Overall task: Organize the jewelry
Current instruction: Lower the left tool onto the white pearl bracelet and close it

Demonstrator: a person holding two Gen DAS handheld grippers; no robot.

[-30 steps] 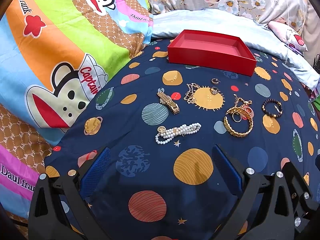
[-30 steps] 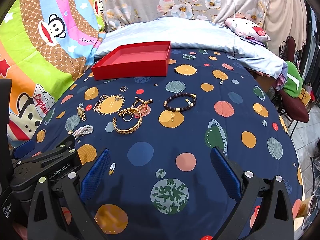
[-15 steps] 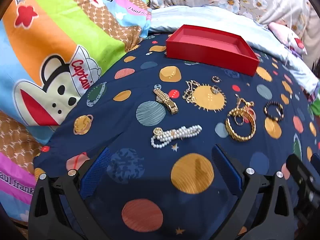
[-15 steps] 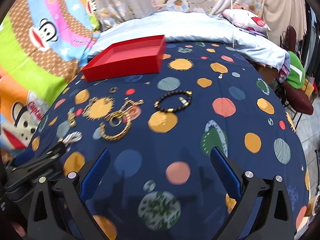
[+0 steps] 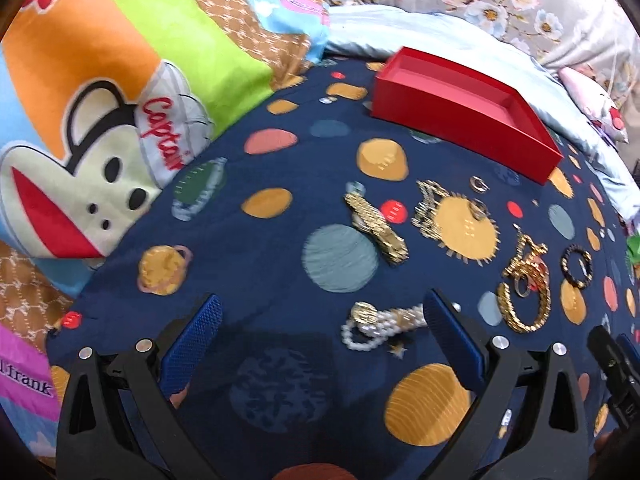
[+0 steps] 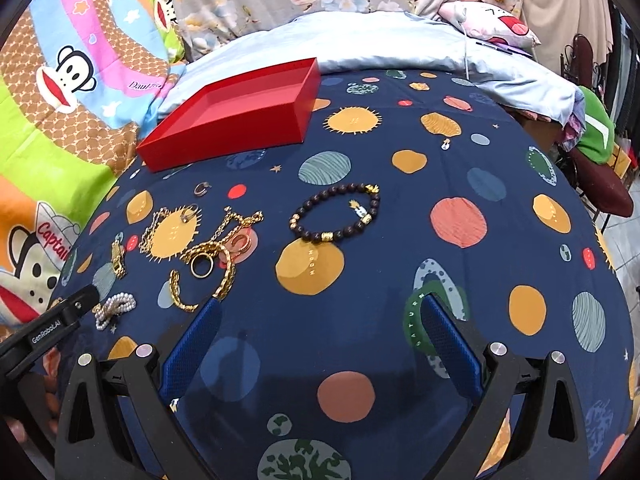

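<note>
Jewelry lies loose on a navy planet-print cloth. A pearl bracelet (image 5: pixel 380 322) sits just ahead of my open, empty left gripper (image 5: pixel 320 320), close to its right finger. Beyond lie a gold watch band (image 5: pixel 376 229), a gold chain (image 5: pixel 428 210), two small rings (image 5: pixel 479 184) and a gold bangle (image 5: pixel 524 300). A dark bead bracelet (image 6: pixel 336 213) lies ahead of my open, empty right gripper (image 6: pixel 318 316); the bangle (image 6: pixel 204 276) touches the tip of its left finger. An empty red tray (image 6: pixel 240 114) stands at the back, and also shows in the left wrist view (image 5: pixel 464 114).
A cartoon-monkey quilt (image 5: pixel 100 92) rises on the left. A pale blue pillow (image 6: pixel 400 48) and floral fabric lie behind the tray. The bed edge drops off at right toward a chair (image 6: pixel 600 184). The left gripper's body (image 6: pixel 48 328) shows at the right view's lower left.
Both grippers have moved forward and lower toward the jewelry. The left one swung left, bringing the pearl bracelet near its right finger. The right one closed in on the bangle and bead bracelet.
</note>
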